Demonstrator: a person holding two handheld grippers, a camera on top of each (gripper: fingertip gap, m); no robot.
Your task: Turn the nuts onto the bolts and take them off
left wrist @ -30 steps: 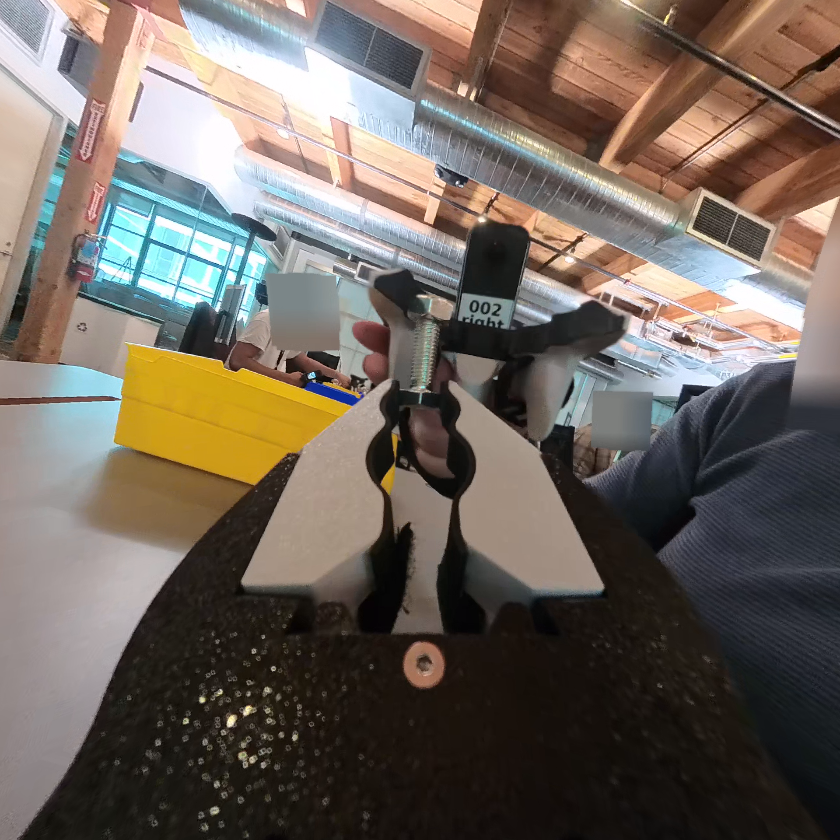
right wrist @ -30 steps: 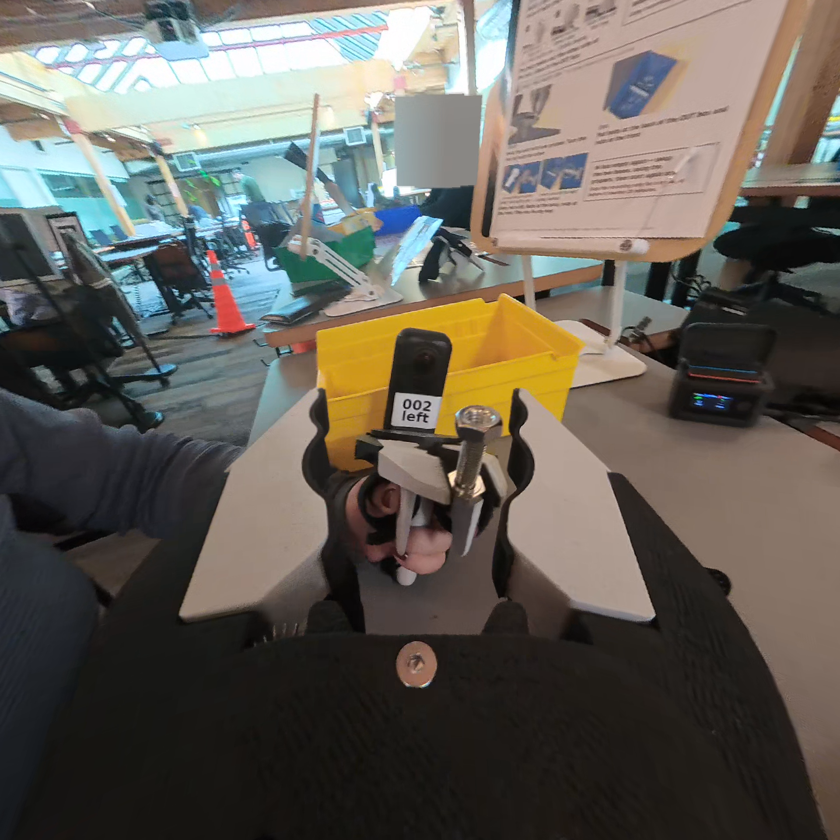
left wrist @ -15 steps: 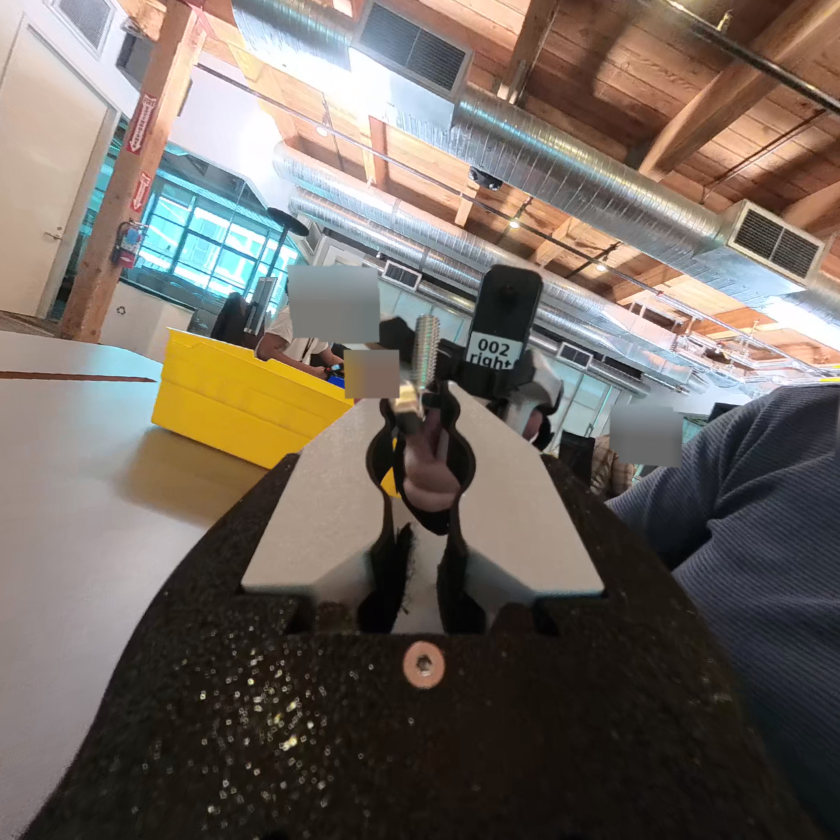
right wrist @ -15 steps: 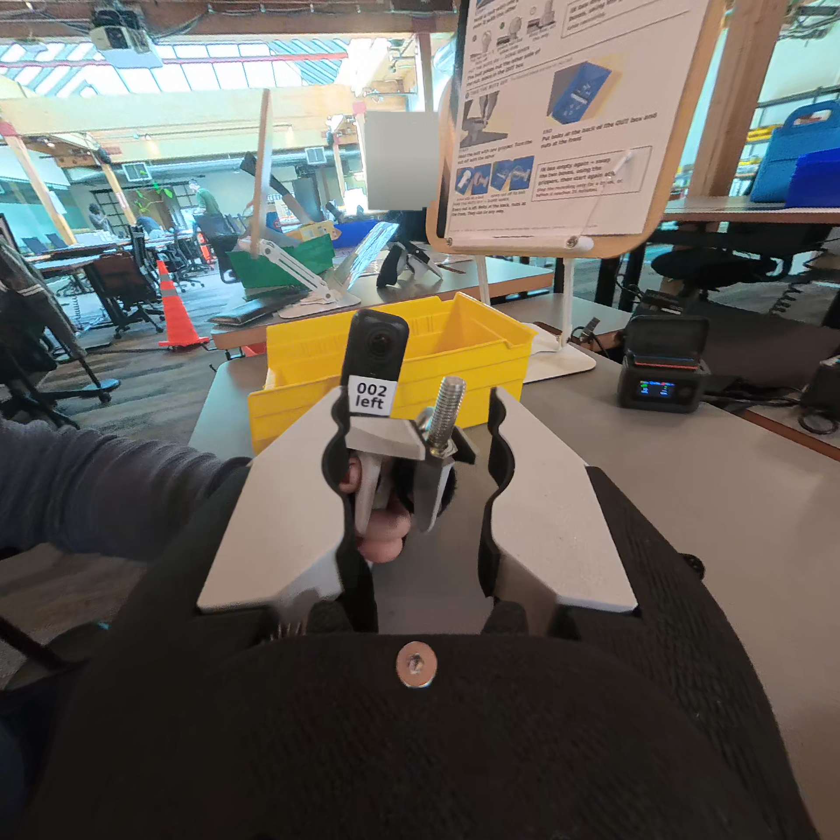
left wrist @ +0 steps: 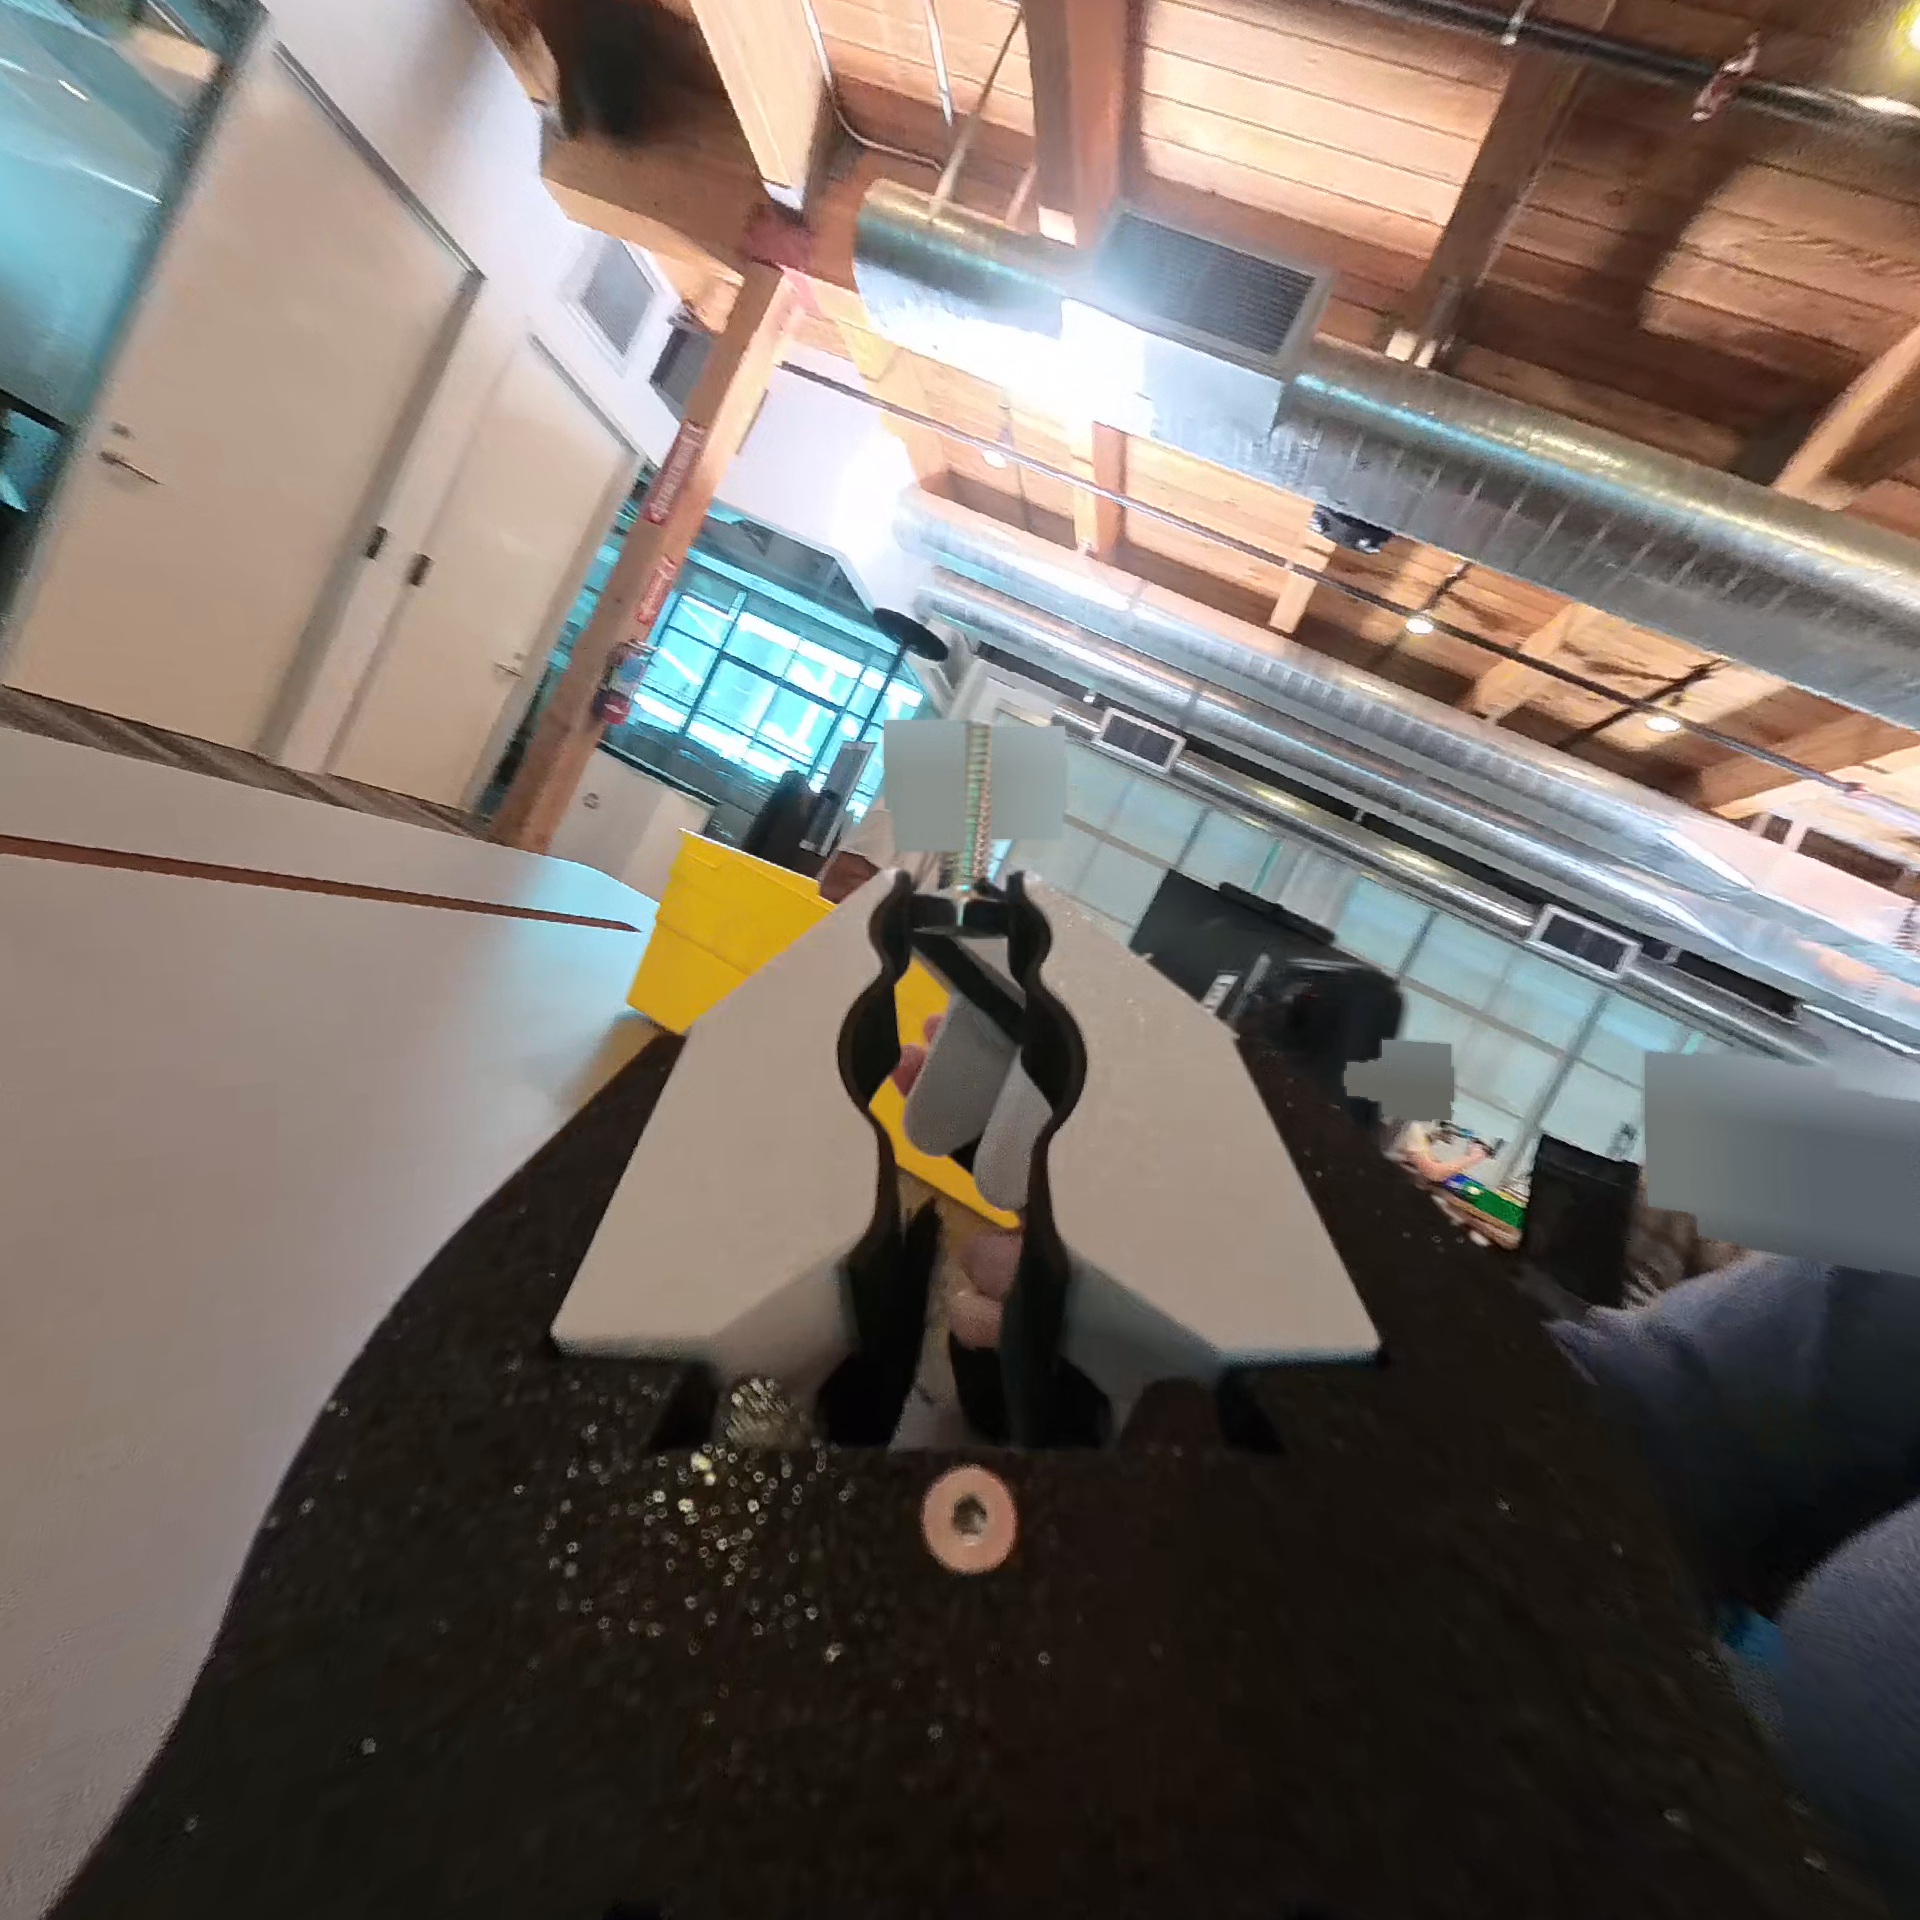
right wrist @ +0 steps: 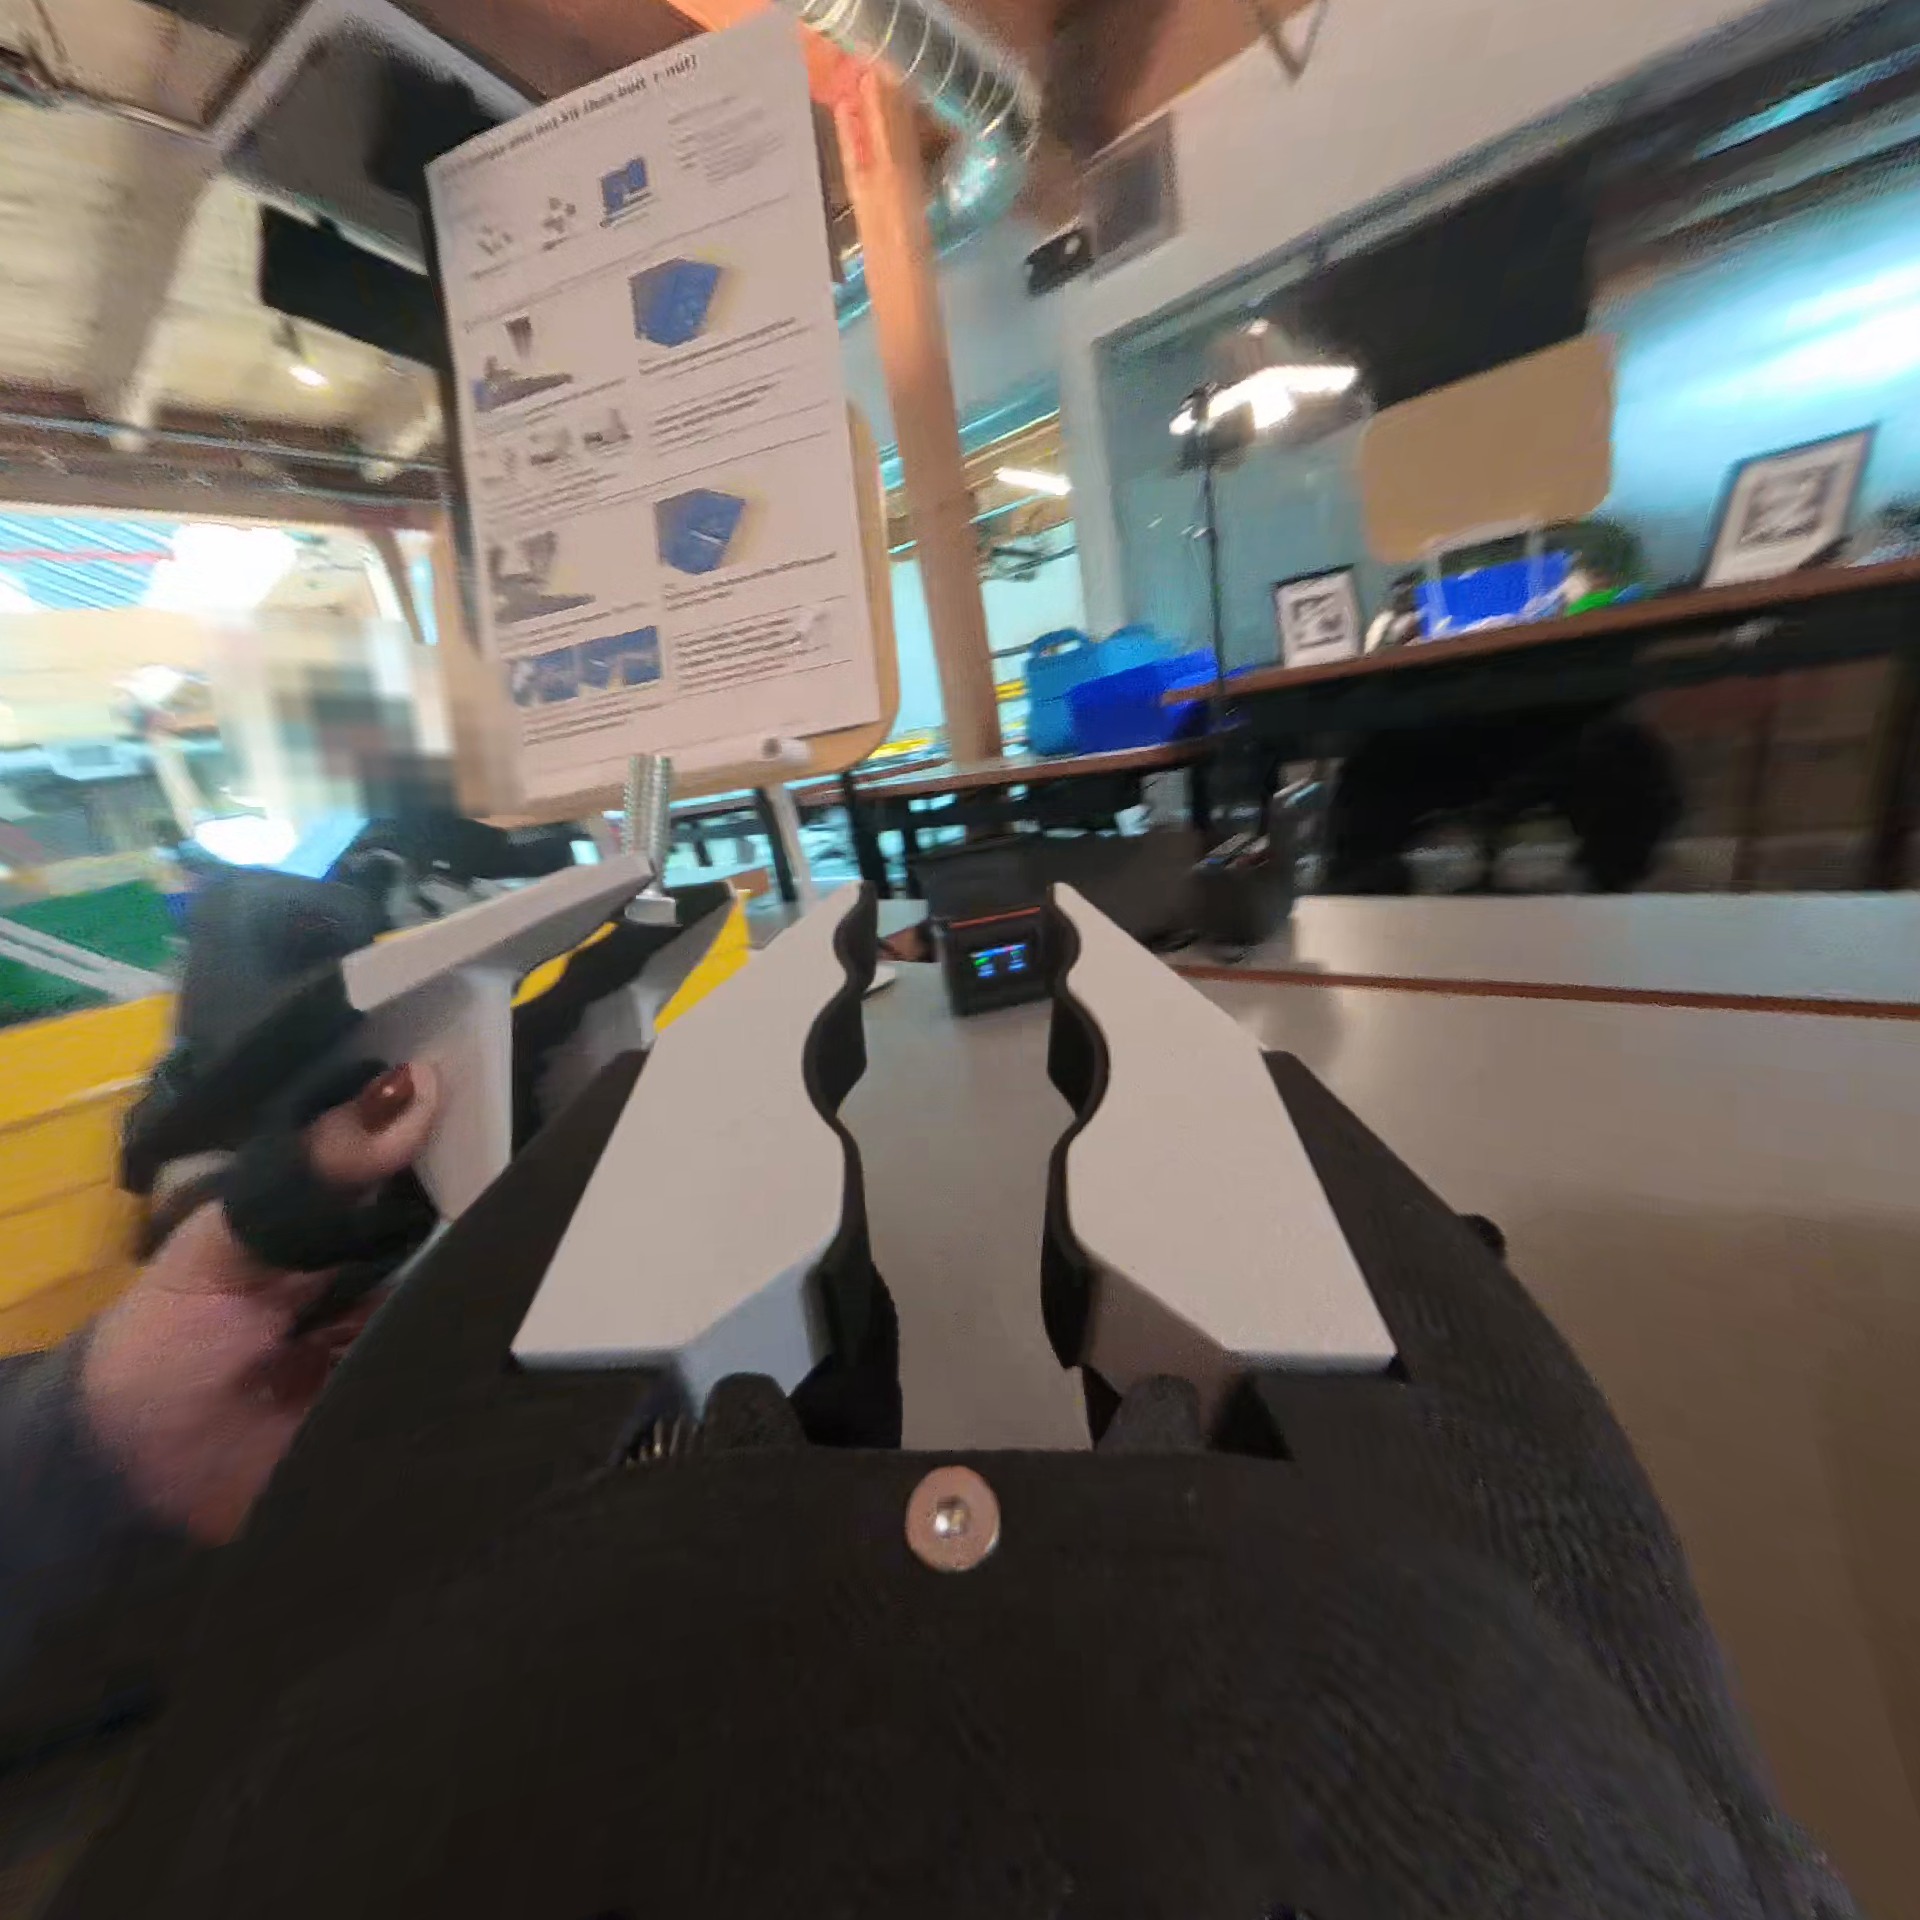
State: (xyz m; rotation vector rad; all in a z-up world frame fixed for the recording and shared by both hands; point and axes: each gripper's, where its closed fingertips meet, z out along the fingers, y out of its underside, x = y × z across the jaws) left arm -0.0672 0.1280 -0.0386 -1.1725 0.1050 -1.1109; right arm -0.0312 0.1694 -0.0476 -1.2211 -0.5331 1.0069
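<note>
The bolt [left wrist: 977, 805] held at the tips of the left gripper [left wrist: 961, 902] has its head hidden between the jaws, and part of its threaded shank runs across a grey mosaic patch. In the right wrist view the whole far scene is motion-blurred, so the instruction sheet [right wrist: 649, 416] on its stand cannot be made out. The yellow bin [right wrist: 62, 1122] is cut off by that picture's left edge, and whether a nut sits on the bolt cannot be told.

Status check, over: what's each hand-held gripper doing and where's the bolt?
Left hand-held gripper shut on bolt, threads pointing up. Right hand-held gripper open, empty, apart from the bolt. No nut visible on the threads. Nothing between them.
</note>
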